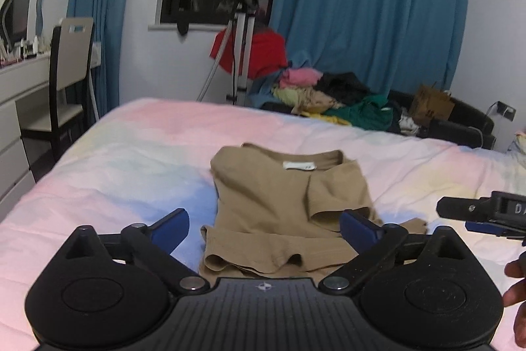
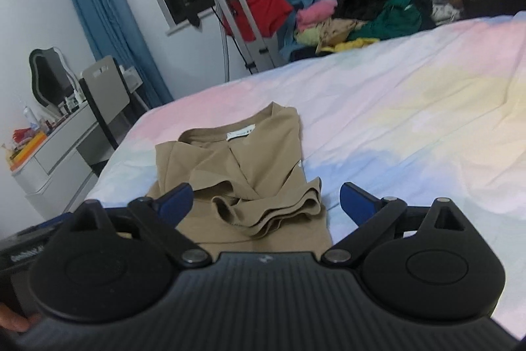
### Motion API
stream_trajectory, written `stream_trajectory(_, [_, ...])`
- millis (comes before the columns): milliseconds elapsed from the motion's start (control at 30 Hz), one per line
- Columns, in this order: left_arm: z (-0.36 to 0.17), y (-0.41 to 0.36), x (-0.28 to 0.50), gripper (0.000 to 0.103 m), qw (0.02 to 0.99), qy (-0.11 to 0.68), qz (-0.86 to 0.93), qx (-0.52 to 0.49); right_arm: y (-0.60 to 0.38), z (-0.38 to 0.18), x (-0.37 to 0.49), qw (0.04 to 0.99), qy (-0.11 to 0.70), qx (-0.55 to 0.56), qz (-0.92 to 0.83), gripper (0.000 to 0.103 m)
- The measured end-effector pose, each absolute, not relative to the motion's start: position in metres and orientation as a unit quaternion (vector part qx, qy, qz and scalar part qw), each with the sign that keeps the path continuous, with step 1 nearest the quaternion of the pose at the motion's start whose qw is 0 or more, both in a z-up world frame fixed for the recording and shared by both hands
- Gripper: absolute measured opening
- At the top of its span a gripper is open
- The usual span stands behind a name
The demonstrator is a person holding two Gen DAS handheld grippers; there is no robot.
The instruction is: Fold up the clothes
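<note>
- Left wrist view: the left gripper has its blue-padded fingers spread wide and holds nothing. The partly folded tan cotton T-shirt lies on the pastel pink, blue and yellow bed sheet, just ahead of and between the fingers.
- Right wrist view: the right gripper is likewise spread and empty. The T-shirt lies ahead, slightly left, its hem reaching between the fingers.

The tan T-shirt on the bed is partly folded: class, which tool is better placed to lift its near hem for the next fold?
Probably the left tool: open, with the tan T-shirt hem centred between its fingers. The right tool, also open, sits off toward the shirt's right edge.
</note>
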State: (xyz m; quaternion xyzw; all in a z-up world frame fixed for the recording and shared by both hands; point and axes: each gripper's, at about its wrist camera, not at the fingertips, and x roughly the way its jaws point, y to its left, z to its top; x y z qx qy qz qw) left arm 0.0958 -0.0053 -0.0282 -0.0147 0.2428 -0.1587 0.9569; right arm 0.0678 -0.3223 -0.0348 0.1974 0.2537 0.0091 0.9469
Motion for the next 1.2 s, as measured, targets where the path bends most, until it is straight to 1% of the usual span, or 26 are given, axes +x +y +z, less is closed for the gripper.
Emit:
stream_trajectory(167, [-0.021,-0.001,0.066,0.101,0.954,0.244,-0.172,-0.024,-0.310,-0.028,0.046,0.955,0.237,0.180,0.004,0.098])
stream_trajectory(267, [-0.024,0.011,0.052,0.102,0.943,0.278,-0.172,-0.061,-0.303,-0.023,0.041,0.963,0.221,0.153,0.003,0.098])
stream_trajectory(467, [-0.050,0.037,0.035,0.101,0.884,0.397,-0.182,-0.168,-0.297,-0.023,0.042,0.968,0.216,0.128,-0.012,0.098])
stream_trajectory(567, [-0.065,0.049,0.029,0.101,0.855,0.430,-0.181,-0.226,-0.296,-0.025,0.044,0.967,0.220,0.126,-0.011,0.098])
stream_trajectory(667, [-0.086,0.064,0.036,0.101,0.803,0.472,-0.188,-0.313,-0.292,-0.027,0.048,0.967,0.225,0.120,-0.010,0.098])
stream_trajectory(767, [-0.106,0.075,0.045,0.101,0.761,0.492,-0.181,-0.383,-0.288,-0.029,0.049,0.966,0.232,0.117,-0.008,0.098])
stream_trajectory(933, [-0.120,0.078,0.058,0.097,0.755,0.493,-0.163,-0.401,-0.283,-0.032,0.051,0.963,0.241,0.118,-0.003,0.098])
stream_trajectory(967, [-0.119,0.079,0.059,0.095,0.759,0.488,-0.159,-0.401,-0.283,-0.033,0.051,0.963,0.242,0.118,-0.003,0.098])
stream_trajectory(1033, [-0.117,0.078,0.060,0.088,0.766,0.477,-0.158,-0.400,-0.282,-0.034,0.052,0.963,0.244,0.118,-0.002,0.098])
stream_trajectory(1100, [-0.113,0.078,0.058,0.078,0.775,0.465,-0.161,-0.397,-0.282,-0.034,0.052,0.962,0.247,0.119,-0.002,0.098])
stream_trajectory(1167, [-0.109,0.077,0.057,0.075,0.783,0.452,-0.164,-0.394,-0.282,-0.035,0.053,0.961,0.250,0.121,-0.002,0.098])
stream_trajectory(1200, [-0.107,0.077,0.056,0.072,0.787,0.446,-0.165,-0.393,-0.283,-0.035,0.053,0.960,0.251,0.123,-0.002,0.098])
